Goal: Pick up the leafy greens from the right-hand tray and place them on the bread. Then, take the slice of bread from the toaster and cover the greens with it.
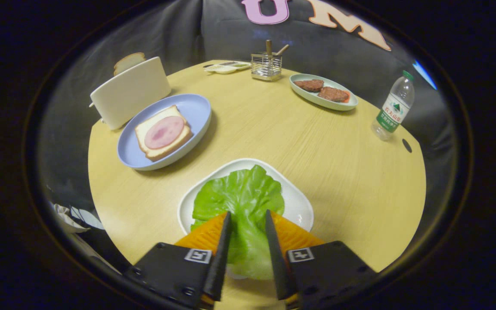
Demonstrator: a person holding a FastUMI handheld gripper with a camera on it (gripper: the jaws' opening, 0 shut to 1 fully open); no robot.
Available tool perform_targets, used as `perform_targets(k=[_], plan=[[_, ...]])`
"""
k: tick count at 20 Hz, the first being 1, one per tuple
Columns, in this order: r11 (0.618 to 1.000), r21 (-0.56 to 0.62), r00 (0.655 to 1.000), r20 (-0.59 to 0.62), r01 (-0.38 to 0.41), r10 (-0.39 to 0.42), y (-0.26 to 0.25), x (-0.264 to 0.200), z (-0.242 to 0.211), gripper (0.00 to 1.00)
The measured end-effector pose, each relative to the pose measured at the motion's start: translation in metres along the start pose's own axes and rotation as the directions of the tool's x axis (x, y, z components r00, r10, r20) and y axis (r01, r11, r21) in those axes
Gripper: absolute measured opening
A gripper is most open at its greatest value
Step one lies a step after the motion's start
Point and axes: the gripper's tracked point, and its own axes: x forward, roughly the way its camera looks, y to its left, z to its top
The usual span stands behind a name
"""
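A green lettuce leaf (241, 200) lies on a white tray (299, 206) at the near edge of the round wooden table. My gripper (248, 217) hangs over it, open, with its two fingers straddling the near half of the leaf; the leaf lies flat between them, not bunched. Beyond and to the left, a blue plate (196, 107) holds a slice of bread (144, 129) with a pink round of ham (164, 132) on top. Behind the plate stands a white toaster (129, 92) with a bread slice (128, 61) sticking out of its top.
At the far right sits a pale green oval dish (321, 101) with two brown patties. A wire holder (266, 65) with utensils and a small flat item stand at the table's far edge. A water bottle (393, 107) stands at the right edge.
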Motion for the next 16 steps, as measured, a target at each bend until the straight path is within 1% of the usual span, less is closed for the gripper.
perform_targets(k=[4,5,6,12,16], plan=[[1.0,-0.004,1.0,0.001,0.005,-0.005,0.006,-0.004,0.006,0.13],[1.0,-0.002,1.0,0.002,0.009,-0.009,0.007,-0.003,0.003,0.09],[1.0,0.007,1.0,-0.003,0.006,-0.006,0.009,-0.004,0.003,0.09],[0.999,0.04,0.998,0.058,0.019,-0.021,0.02,-0.029,0.025,0.08],[0.999,0.035,0.995,0.099,0.021,-0.024,0.038,-0.047,0.043,0.08]])
